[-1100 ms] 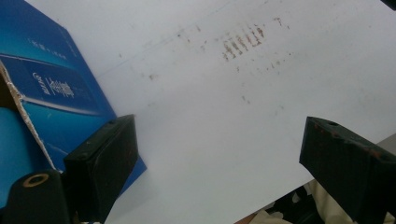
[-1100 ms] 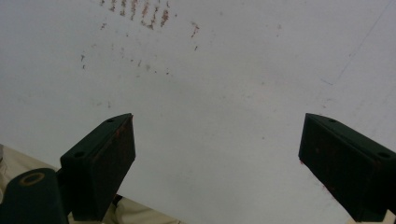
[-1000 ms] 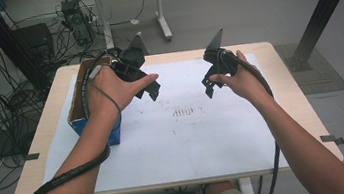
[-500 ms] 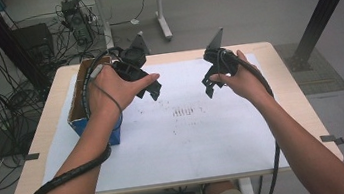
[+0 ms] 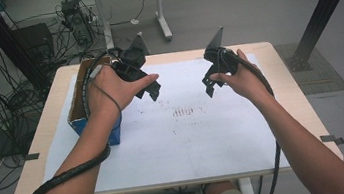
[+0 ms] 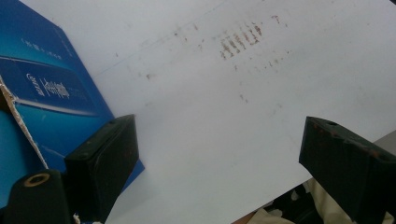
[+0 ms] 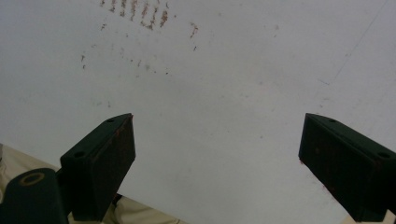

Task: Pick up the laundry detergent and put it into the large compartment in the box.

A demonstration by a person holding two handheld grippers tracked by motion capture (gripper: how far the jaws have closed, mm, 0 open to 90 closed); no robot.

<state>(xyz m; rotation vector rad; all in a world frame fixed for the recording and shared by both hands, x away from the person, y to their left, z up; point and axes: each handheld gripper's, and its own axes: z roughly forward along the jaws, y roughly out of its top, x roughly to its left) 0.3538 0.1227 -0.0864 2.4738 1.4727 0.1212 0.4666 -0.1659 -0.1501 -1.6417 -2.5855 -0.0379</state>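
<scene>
blue carton (image 5: 93, 118) at counter's left edge, long axis near–far | left tool (image 5: 153, 90) hovers just right of it, jaws released | right tool (image 5: 209, 87) well apart, released | left hand nearer

blue box (image 6: 51, 93), white print, unreadable

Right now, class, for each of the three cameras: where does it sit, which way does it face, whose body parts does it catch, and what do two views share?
High view: above the person's side, facing forward and down on the table; both forearms, left gripper and right gripper show.
Left gripper view: rides the left gripper, facing down at the white sheet and blue box; open jaws.
Right gripper view: rides the right gripper, facing down; open jaws.
Shared: both gripper views show the brown marks.
</scene>
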